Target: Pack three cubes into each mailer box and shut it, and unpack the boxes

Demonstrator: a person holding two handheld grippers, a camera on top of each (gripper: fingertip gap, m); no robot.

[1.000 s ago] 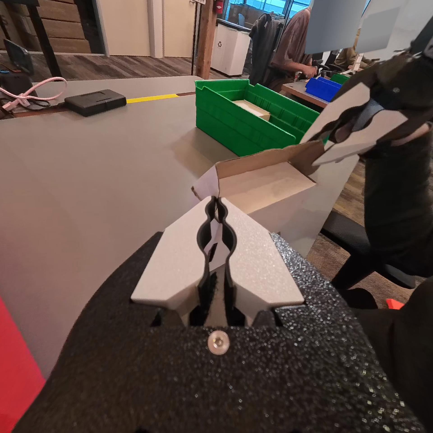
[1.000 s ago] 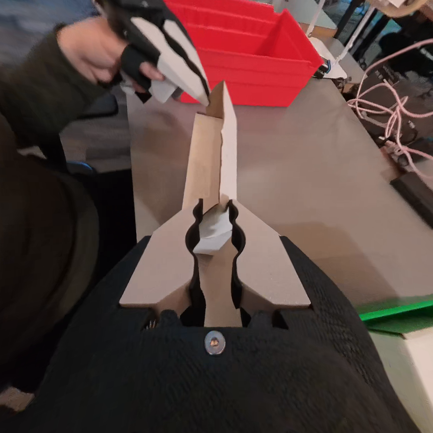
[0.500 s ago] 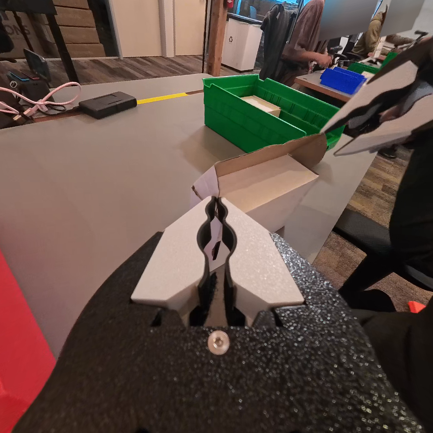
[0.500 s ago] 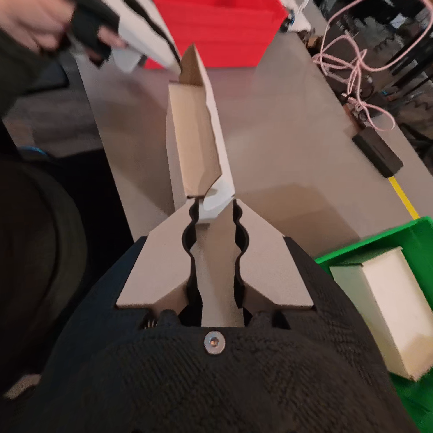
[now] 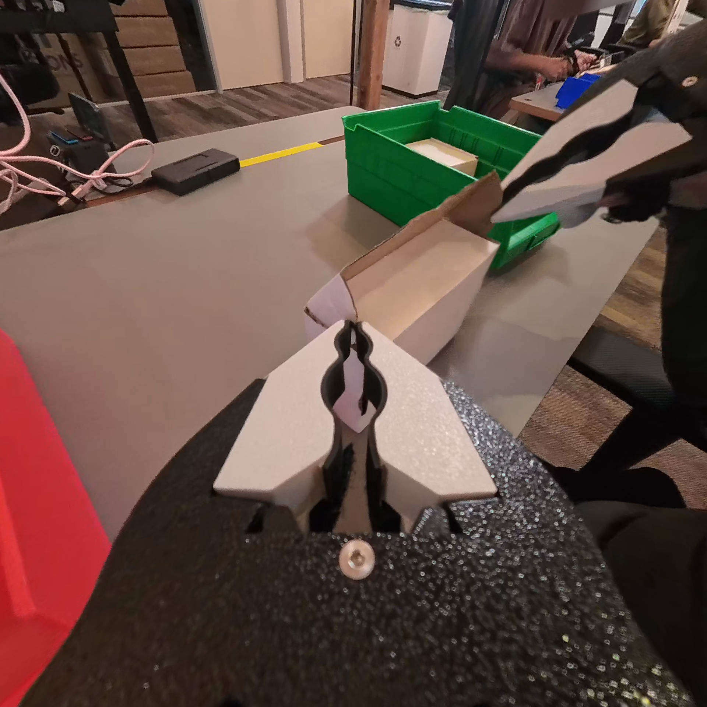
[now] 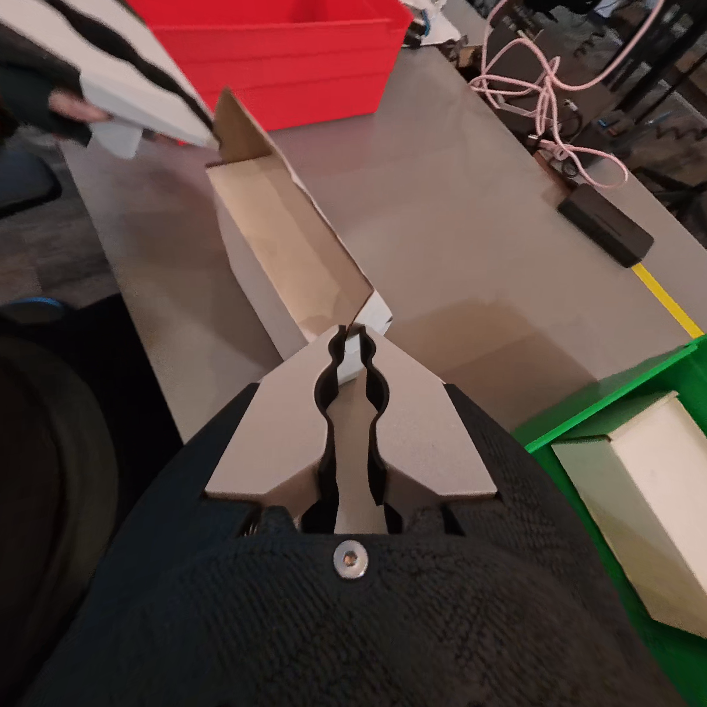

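Left wrist view: a box [image 5: 417, 283] flap is pinched by the left jaws; right jaws are parted around another flap, which could tear if twisted.

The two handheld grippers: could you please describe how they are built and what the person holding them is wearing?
Each gripper, left and right, has pale grey wedge-shaped fingers with wavy black inner pads, on a textured black body with one silver screw. The hand wears a black fingerless glove and a dark sleeve.
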